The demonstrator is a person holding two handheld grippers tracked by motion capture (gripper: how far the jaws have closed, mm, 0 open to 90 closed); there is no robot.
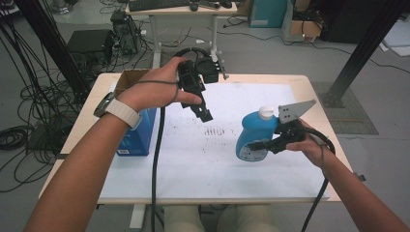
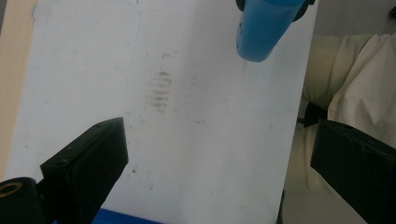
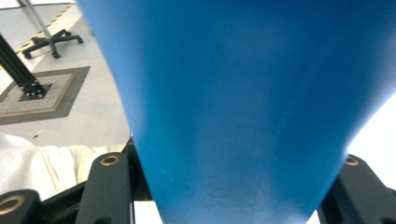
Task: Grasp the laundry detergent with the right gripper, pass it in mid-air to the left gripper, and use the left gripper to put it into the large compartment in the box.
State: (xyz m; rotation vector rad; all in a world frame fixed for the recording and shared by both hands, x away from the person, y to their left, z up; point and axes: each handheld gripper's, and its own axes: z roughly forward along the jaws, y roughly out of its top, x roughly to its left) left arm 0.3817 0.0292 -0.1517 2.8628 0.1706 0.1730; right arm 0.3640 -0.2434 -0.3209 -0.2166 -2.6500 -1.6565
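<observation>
Right claw (image 1: 265, 143): at the right of centre in the high view, its jaws clamped on the lower body of the blue bottle (image 1: 255, 135); in the right gripper view a black jaw presses against each side of the bottle.
Blue bottle: upright with a slight tilt, white cap (image 1: 265, 112) on top and a label low on its front, held over the right part of the white sheet (image 1: 212, 169); whether its base touches the sheet cannot be told from the high view.
Left claw (image 1: 202, 109): raised at upper centre of the high view, pointing down and toward the bottle, well apart from it; in the left gripper view its jaws stand wide apart with nothing between them.
Left gripper view: the bottle's blue underside (image 2: 261, 32) shows at the top of the frame, above the sheet.
White sheet: covers most of the table (image 1: 316, 92), with a patch of dark smudges (image 1: 214, 130) near its middle.
Blue box (image 1: 138, 137): stands at the left edge of the sheet, under the left forearm.
Cardboard box (image 1: 126, 79): open, at the table's upper left corner in the frame.
</observation>
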